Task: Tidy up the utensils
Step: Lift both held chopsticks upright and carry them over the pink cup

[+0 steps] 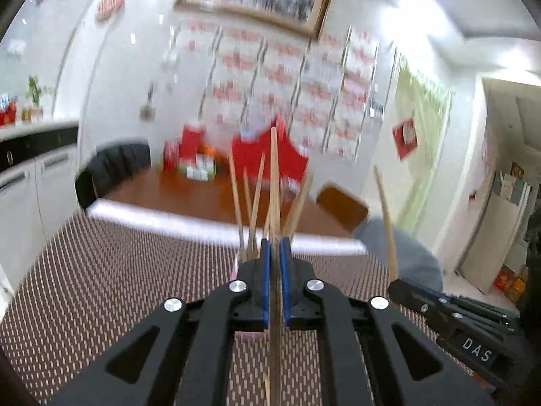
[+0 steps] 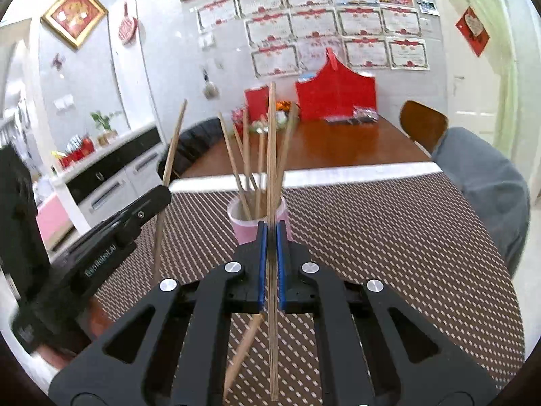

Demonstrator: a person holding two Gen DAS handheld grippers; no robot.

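Left hand-held gripper (image 1: 275, 247) clamped narrow on a single wooden chopstick (image 1: 274, 176), blue pads (image 1: 266, 270) pressed against either side, stick upright toward twelve o'clock. Right hand-held gripper (image 2: 269, 233) likewise pinched tight on a second chopstick (image 2: 271, 142), also reaching up to twelve o'clock past the jaws and trailing down toward six o'clock below them. Pink cup (image 2: 245, 228) just beyond the right fingertips, at twelve o'clock from them, standing on the brown woven placemat (image 2: 389, 237) and holding a loose fan of more chopsticks (image 2: 247, 155) leaning at different angles. One stray chopstick (image 2: 243, 348) lying flat on the mat at about seven o'clock from the right jaws, under the gripper body. Seen from the right wrist, left gripper at nine o'clock, its stick tilted toward one o'clock. Wooden tabletop (image 2: 338, 145) beyond the mat, red boxes (image 2: 334, 94) at its far edge against the wall. Left view blurred.
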